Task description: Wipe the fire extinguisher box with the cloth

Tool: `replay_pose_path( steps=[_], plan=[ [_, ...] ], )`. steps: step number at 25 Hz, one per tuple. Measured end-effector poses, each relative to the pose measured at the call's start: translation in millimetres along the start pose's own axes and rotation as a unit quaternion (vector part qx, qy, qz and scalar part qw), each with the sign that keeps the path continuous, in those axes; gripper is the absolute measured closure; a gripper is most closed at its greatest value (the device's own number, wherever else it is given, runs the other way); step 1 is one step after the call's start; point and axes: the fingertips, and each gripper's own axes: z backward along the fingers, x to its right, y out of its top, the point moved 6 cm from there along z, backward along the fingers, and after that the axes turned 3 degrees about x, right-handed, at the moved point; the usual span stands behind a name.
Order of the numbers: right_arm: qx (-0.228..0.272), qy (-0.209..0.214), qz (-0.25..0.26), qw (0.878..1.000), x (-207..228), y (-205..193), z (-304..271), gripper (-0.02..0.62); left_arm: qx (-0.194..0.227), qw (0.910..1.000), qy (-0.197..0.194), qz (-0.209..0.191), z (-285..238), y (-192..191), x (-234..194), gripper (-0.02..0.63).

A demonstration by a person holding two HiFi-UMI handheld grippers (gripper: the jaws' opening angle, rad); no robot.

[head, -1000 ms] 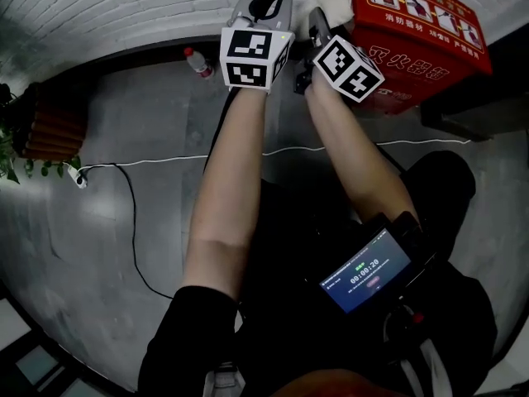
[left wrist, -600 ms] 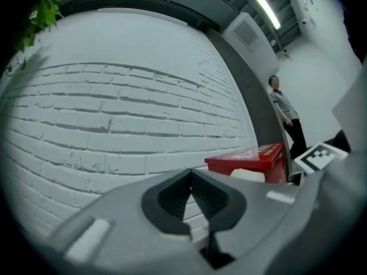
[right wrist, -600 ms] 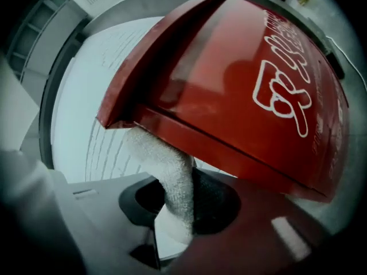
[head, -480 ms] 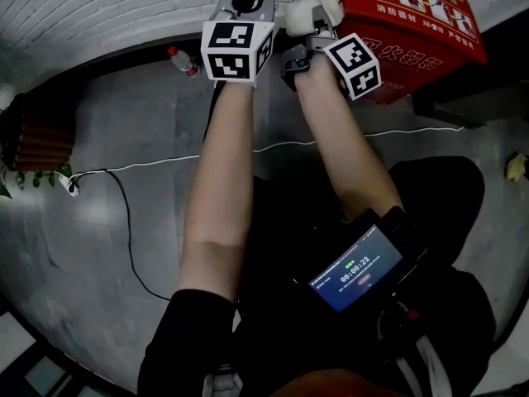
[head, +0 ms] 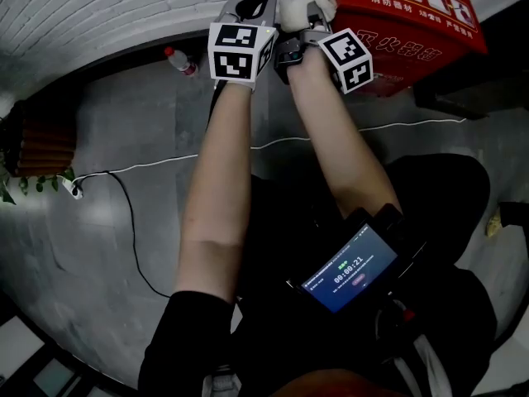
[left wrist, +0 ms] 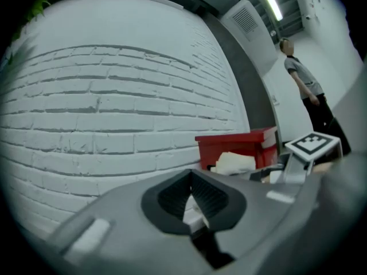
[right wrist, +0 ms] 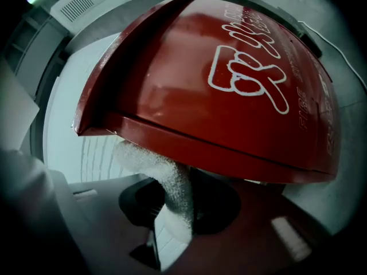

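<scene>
Cloth (right wrist: 148, 158) pinched by right gripper (right wrist: 172, 208) at fire extinguisher box (right wrist: 229, 96) edge may snag loose; left gripper (left wrist: 191, 183) closed, empty.

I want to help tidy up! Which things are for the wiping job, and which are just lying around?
For the job: cloth, held in the right gripper; red fire extinguisher box.
Just lying about: plastic bottle; white cable; wooden planter.
</scene>
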Motion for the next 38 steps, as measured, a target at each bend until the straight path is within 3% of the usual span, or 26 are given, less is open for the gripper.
replay_pose_path(
  steps=[7,13,27,34,38],
  plan=[
    [-0.002,-0.035,-0.015,0.999,32,-11,0,0.498,-0.032,0.9993,-0.016,0.007,-11,-28,1,0.604],
    [0.005,-0.074,-0.075,0.994,71,-30,5,0.499,-0.061,0.9977,-0.027,0.010,-18,-50,6,0.603],
    [0.022,-0.110,-0.114,0.987,129,-57,14,0.501,-0.125,0.9912,-0.036,0.026,-25,-119,14,0.603],
    [0.024,-0.109,-0.132,0.985,162,-71,18,0.502,-0.117,0.9922,-0.040,-0.017,-29,-142,16,0.603],
    [0.019,-0.106,-0.135,0.985,179,-78,19,0.502,-0.133,0.9882,-0.055,-0.052,-39,-157,19,0.604]
  ],
)
